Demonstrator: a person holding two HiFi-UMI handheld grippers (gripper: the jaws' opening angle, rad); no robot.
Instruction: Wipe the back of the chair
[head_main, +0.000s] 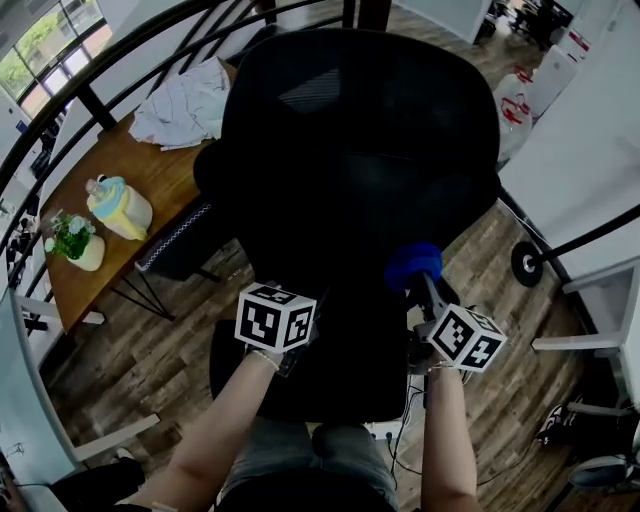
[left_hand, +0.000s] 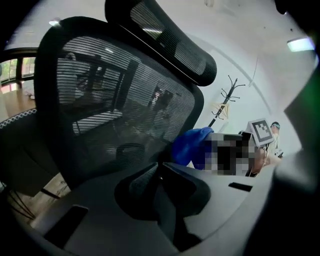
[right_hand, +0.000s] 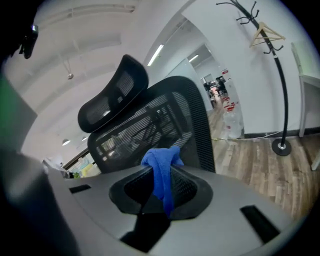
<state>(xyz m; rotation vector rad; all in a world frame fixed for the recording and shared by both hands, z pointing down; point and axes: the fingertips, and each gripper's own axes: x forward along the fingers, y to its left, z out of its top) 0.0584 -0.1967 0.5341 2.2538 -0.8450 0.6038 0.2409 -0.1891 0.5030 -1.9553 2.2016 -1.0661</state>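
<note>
A black mesh office chair fills the middle of the head view, its back facing me. In the left gripper view the mesh back and headrest rise just ahead. My right gripper is shut on a blue cloth, held close to the lower right of the chair back. The cloth shows above that gripper's marker cube. My left gripper is shut with nothing in it, close to the lower back; its cube sits left of the right one.
A wooden table stands to the left, carrying crumpled white fabric, a yellow and blue jug and a small potted plant. A curved black railing arcs over it. A coat stand stands on the right by the white wall.
</note>
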